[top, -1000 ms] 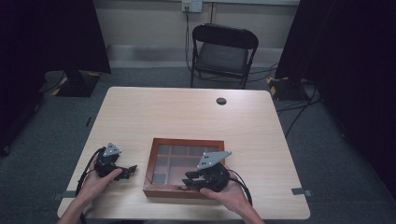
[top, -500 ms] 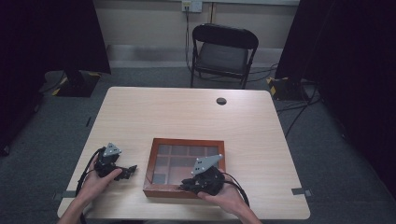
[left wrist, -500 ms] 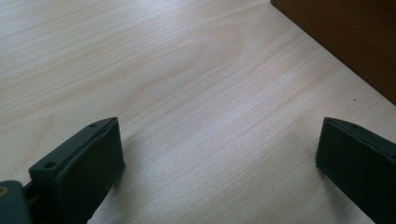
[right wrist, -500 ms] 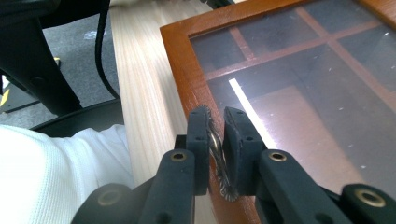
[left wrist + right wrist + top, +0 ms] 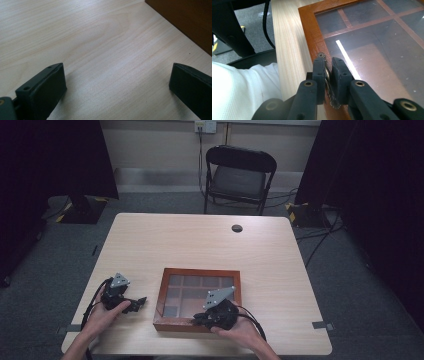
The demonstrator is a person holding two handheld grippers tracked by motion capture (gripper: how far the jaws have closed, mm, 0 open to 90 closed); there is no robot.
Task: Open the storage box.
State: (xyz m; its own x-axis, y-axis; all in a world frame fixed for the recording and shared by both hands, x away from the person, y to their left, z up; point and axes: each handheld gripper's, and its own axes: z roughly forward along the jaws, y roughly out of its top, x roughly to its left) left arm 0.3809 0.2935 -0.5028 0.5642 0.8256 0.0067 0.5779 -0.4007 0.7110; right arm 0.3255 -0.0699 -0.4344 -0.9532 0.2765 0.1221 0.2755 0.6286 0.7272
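Metal clasp (image 5: pixel 327 75) on wooden box (image 5: pixel 310 32) front rim: pinched between right gripper (image 5: pixel 327 65) jaws, just closed on it.

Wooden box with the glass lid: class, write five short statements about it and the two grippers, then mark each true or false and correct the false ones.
1. The right gripper is closed on the small metal handle at the front edge of the wooden box. True.
2. The left gripper grips the box. False: its jaws stand open over bare table, beside the box.
3. The lid is glass over wooden dividers. True.
4. The lid stands fully open. False: it lies flat on the box.
5. A folding chair stands beyond the table. True.
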